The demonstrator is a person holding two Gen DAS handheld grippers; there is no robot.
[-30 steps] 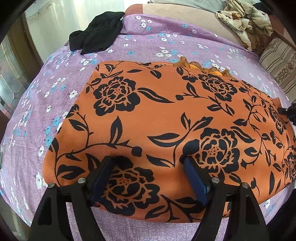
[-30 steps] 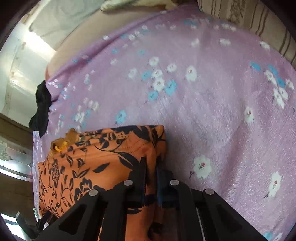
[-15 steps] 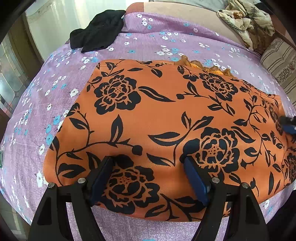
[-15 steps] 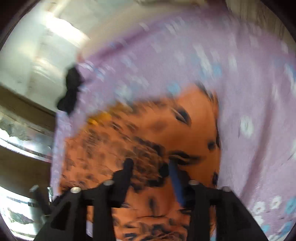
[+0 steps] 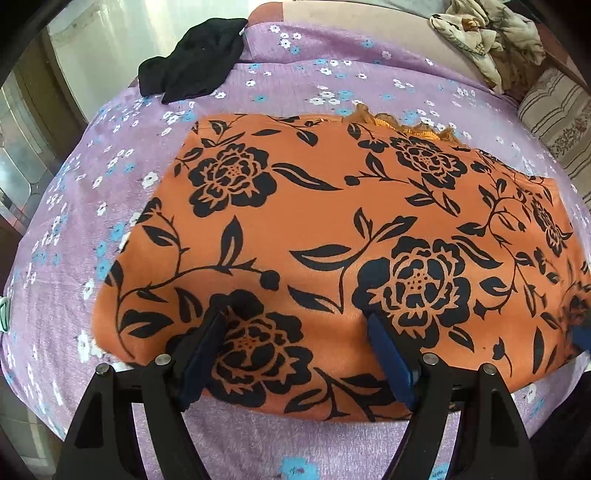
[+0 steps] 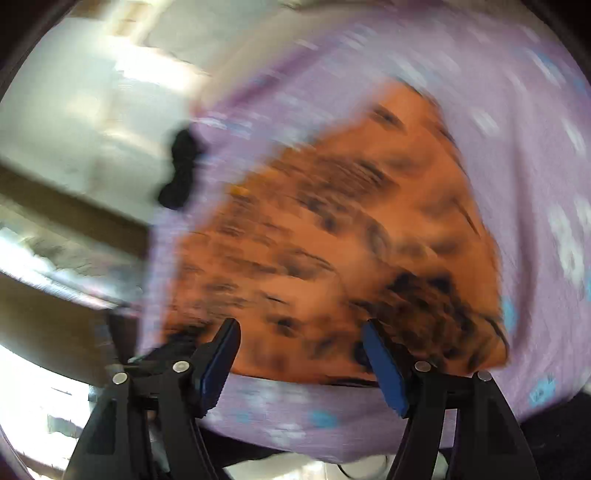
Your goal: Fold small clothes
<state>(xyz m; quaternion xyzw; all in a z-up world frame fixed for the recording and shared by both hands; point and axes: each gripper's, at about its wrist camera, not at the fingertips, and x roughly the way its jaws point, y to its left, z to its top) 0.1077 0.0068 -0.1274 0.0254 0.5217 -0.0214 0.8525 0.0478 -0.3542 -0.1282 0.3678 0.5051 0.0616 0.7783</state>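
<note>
An orange garment with black flowers lies folded flat on the purple flowered bedsheet. My left gripper is open, its blue pads over the garment's near edge, holding nothing. In the right wrist view, which is motion-blurred, the same orange garment lies on the sheet, and my right gripper is open and empty above its near edge. A blue pad of the right gripper shows at the right edge of the left wrist view.
A black garment lies at the bed's far left corner, and shows in the right wrist view. A crumpled beige cloth lies at the far right, beside a striped pillow. The bed's near edge runs just below the grippers.
My right gripper let go of the garment's corner, opened wide and swung back and round to face the garment. The left gripper drew back slightly and stayed open.
</note>
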